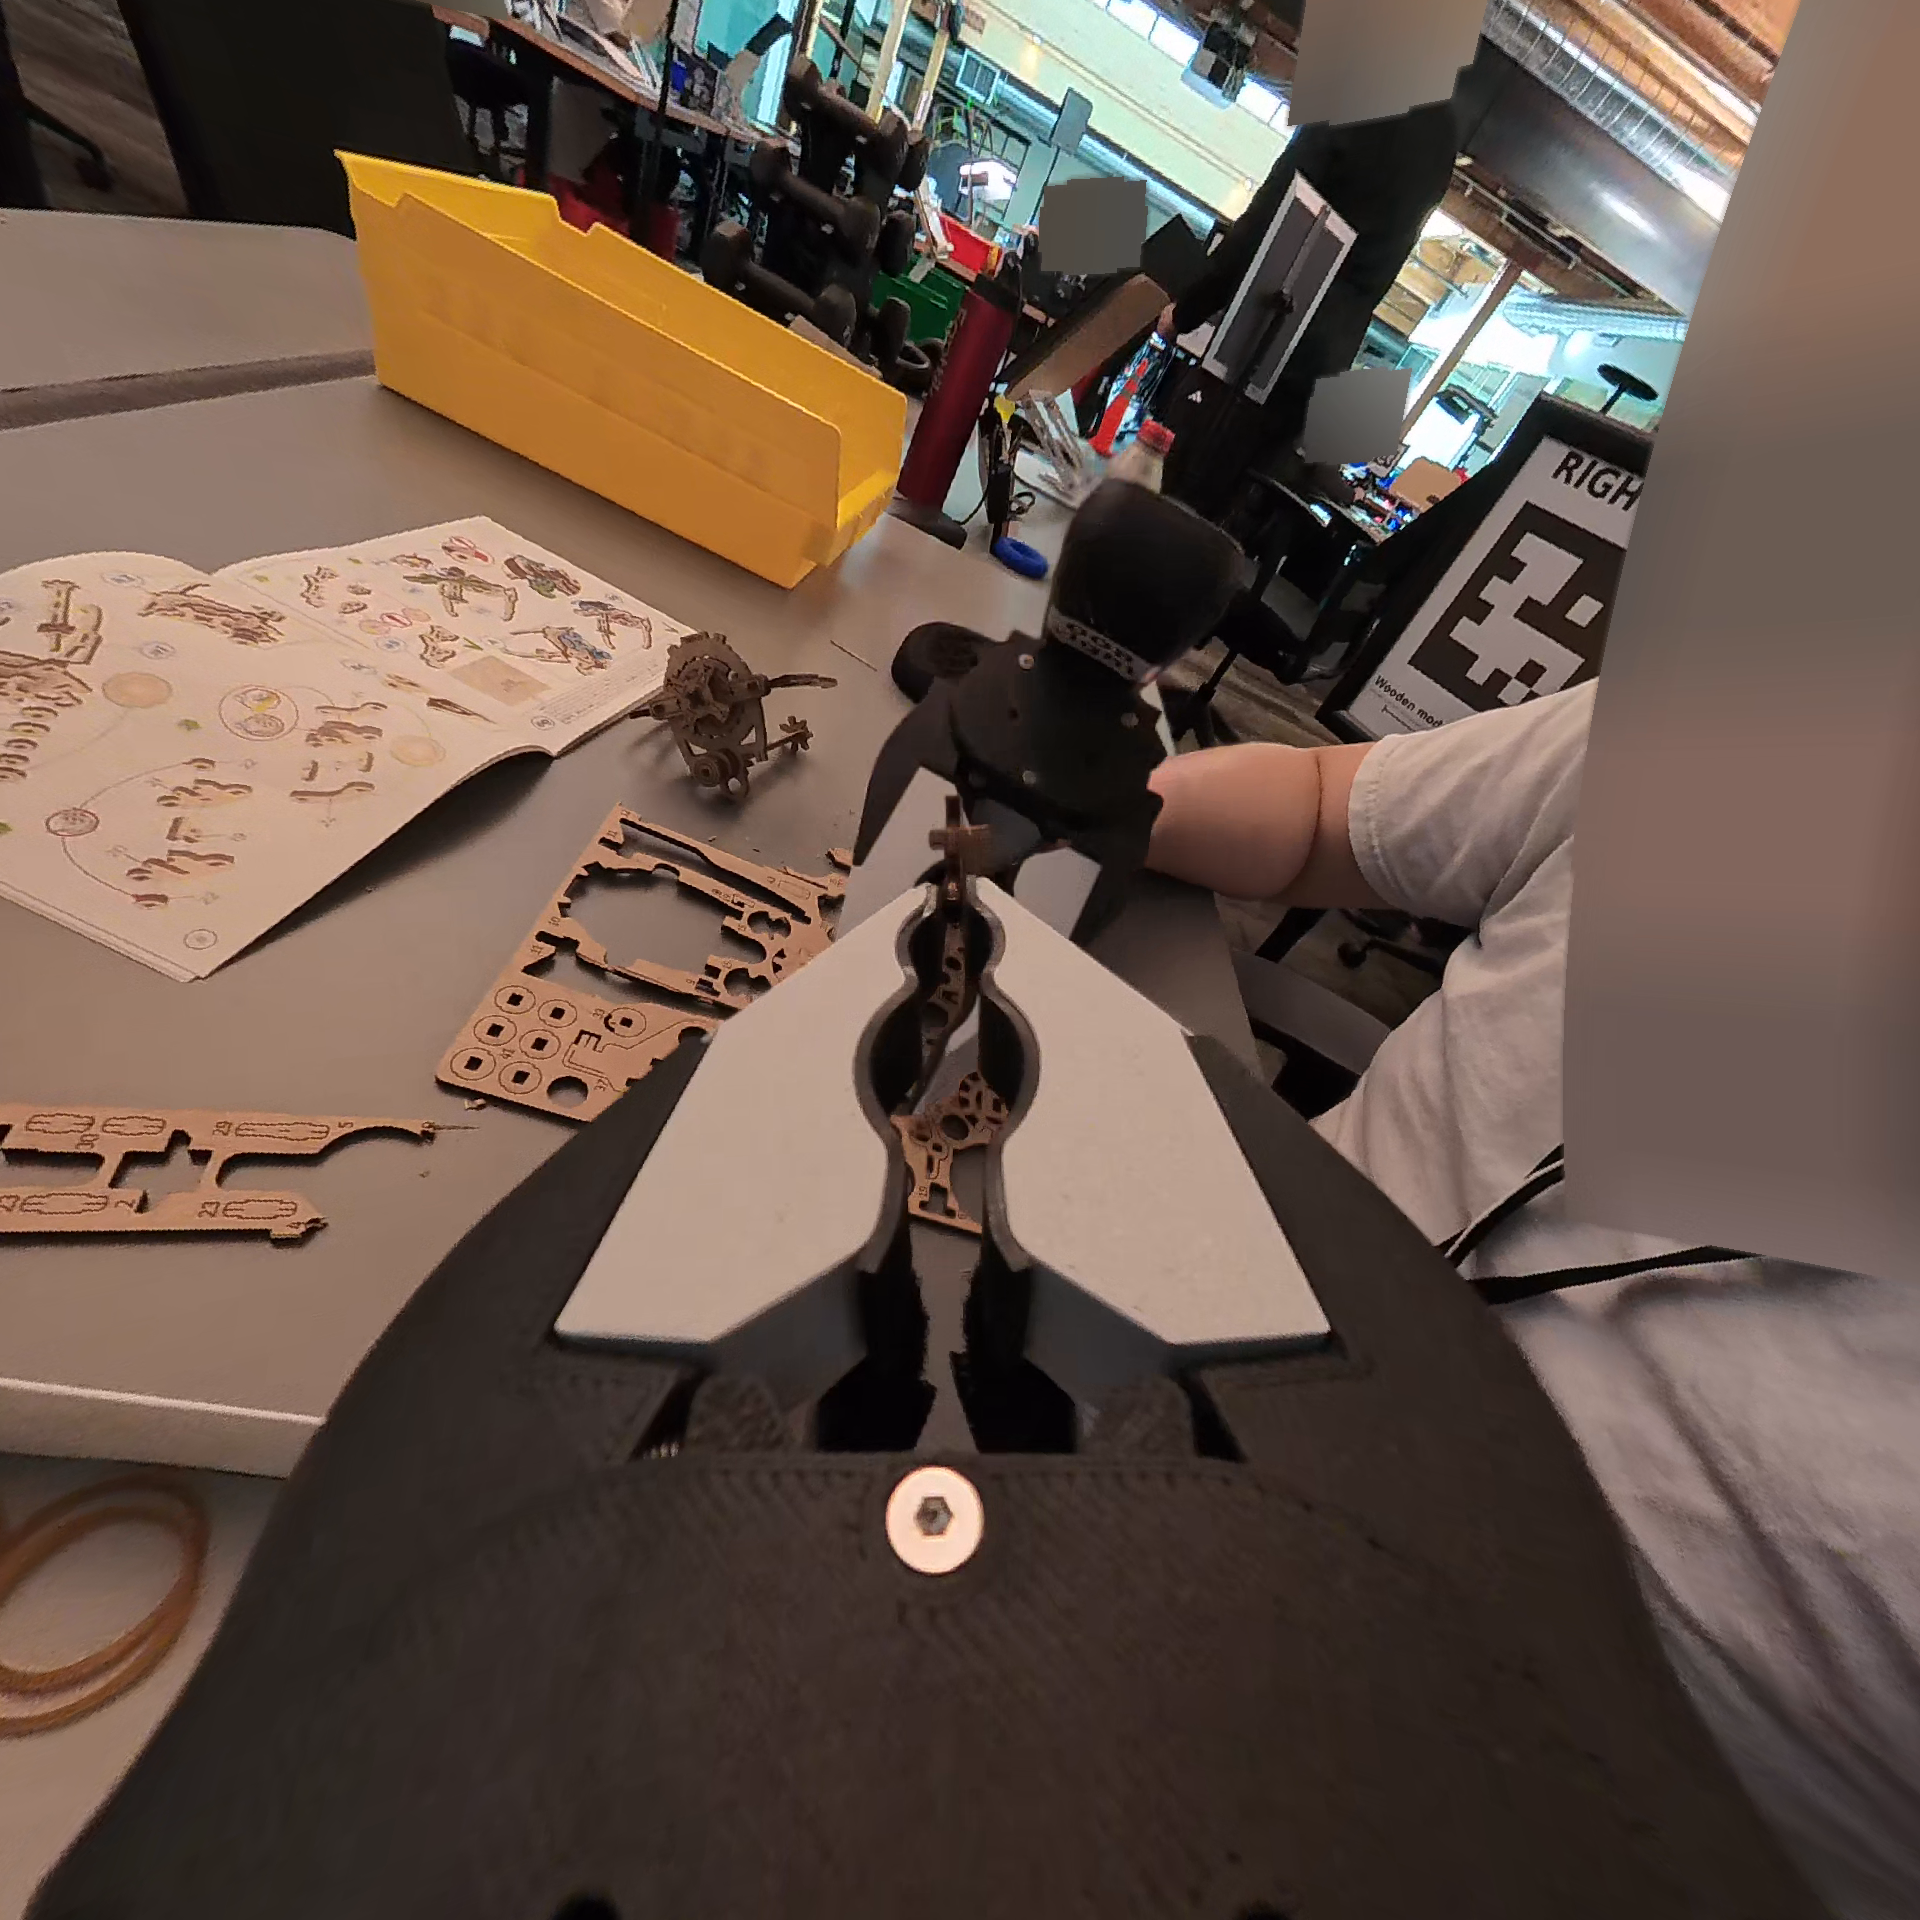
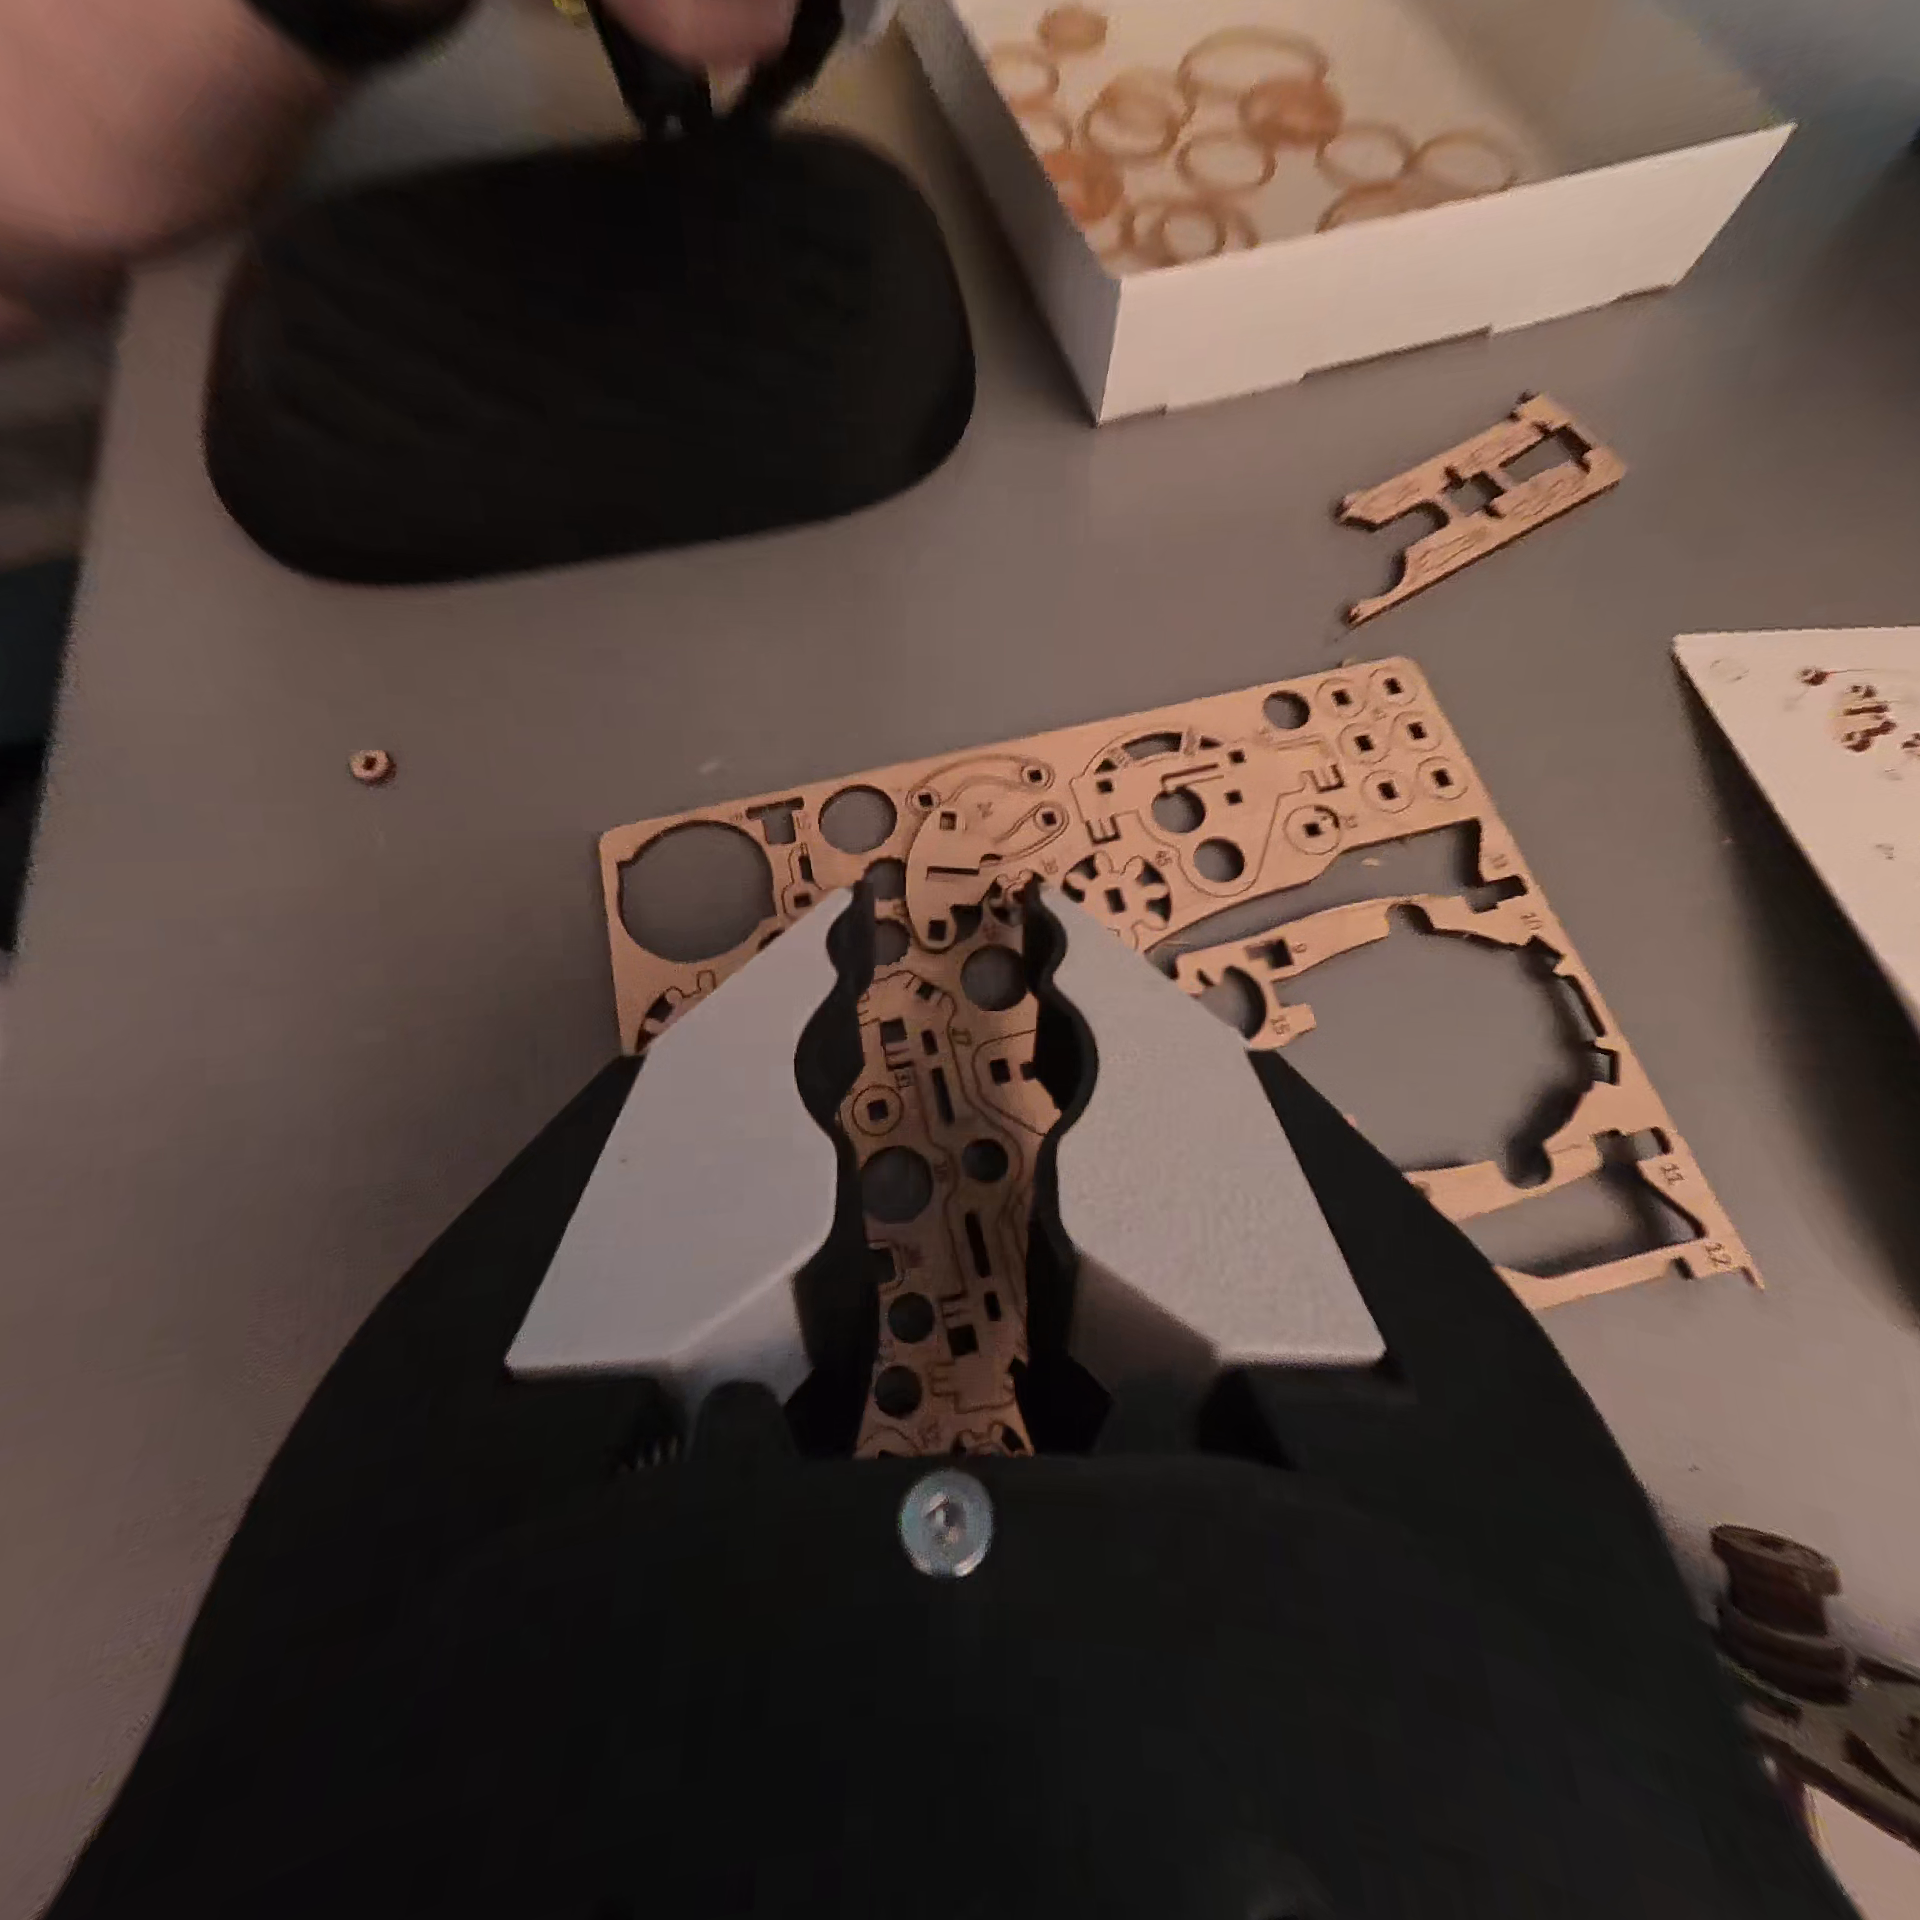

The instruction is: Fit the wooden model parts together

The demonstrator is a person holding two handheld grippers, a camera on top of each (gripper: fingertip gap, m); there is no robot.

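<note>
Left gripper [image 1: 951, 904] is closed on a small wooden part [image 1: 958, 847] standing upright, long axis vertical, protruding past the fingertips. Right gripper [image 2: 945, 899] is part-open and empty, poised over the wooden parts sheet [image 2: 1195, 935] directly ahead and below. Only the left wrist view shows the assembled model [image 1: 717, 717], far left of the held part, near the instruction booklet [image 1: 260, 717].
</note>
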